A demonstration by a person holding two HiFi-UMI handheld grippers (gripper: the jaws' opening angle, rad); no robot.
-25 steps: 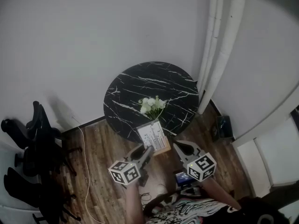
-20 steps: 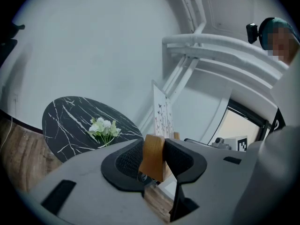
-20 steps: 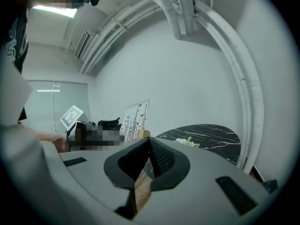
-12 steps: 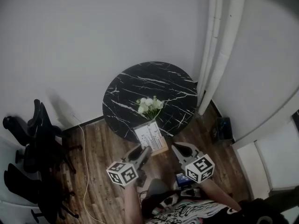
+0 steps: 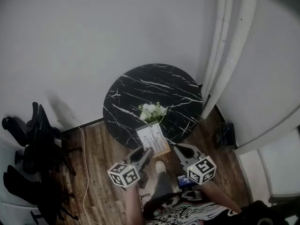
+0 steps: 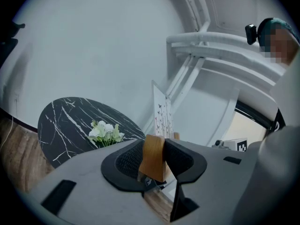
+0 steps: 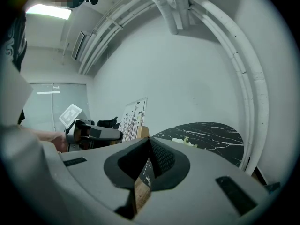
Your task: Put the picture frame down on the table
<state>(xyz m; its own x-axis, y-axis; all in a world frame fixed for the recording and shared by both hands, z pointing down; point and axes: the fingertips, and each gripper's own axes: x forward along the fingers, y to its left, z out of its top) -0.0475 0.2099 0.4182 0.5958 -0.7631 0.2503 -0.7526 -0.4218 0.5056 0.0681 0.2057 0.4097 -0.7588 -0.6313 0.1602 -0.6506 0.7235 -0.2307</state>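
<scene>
Frame (image 5: pixel 153 137): upright at the near edge of the tabletop (image 5: pixel 140 86), near flowers (image 5: pixel 153 110).
Left claw (image 6: pixel 153 149): pinching frame's wooden edge.
Right claw (image 7: pixel 149 140): tips pressed together, just beside frame.

left gripper (image 5: pixel 146 151), right gripper (image 5: pixel 178 148): grey, black fingers (image 6: pixel 127 162) | cubes (image 5: pixel 124 174): white, black markers | top (image 5: pixel 187 213): black-white pattern

You have a round black tabletop (image 5: pixel 140 86) with white veins standing against the wall. On it lies only a small bunch of white flowers (image 5: pixel 153 110), close to its near edge. The tabletop stands on a wood-plank floor (image 5: pixel 101 149), which also carries black office chairs (image 5: pixel 35 144) at the left, a thin white cable (image 5: pixel 85 172) and a dark box (image 5: pixel 227 135) at the right.
</scene>
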